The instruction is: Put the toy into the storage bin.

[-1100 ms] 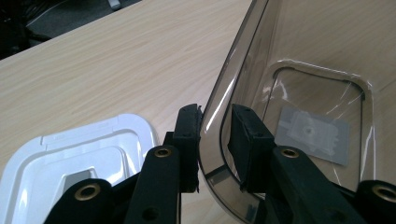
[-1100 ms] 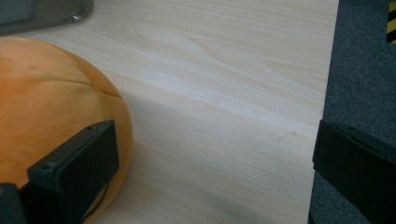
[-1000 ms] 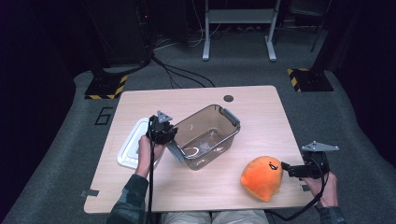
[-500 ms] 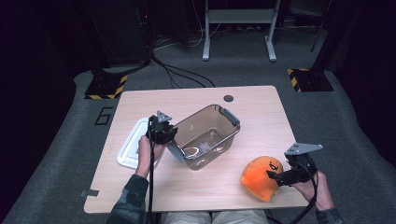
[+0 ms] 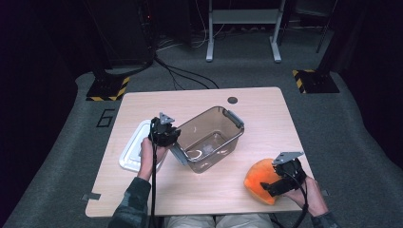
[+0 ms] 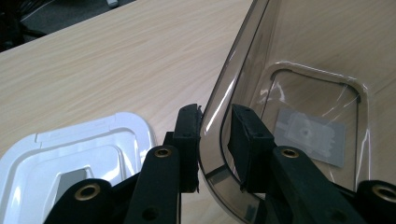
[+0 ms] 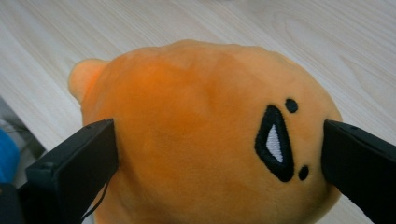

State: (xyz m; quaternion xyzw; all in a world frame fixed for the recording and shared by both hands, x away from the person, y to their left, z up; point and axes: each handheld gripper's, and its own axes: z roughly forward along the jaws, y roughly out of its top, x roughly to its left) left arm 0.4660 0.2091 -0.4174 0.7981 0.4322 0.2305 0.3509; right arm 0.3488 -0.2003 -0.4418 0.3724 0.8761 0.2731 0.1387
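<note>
Orange plush toy (image 7: 205, 135) between right claw (image 7: 219, 154) pads

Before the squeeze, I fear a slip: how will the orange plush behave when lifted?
The orange plush looks soft, so it will likely dent under the right tool. Probably light. Its rounded form might roll.

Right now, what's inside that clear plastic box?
The clear box holds nothing loose: through its bottom shows a pale label. The near corner is covered by the left gripper's fingers.

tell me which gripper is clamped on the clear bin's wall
The left gripper: its jaws pinch the wall of the clear bin. The right gripper straddles the orange plush toy instead.
</note>
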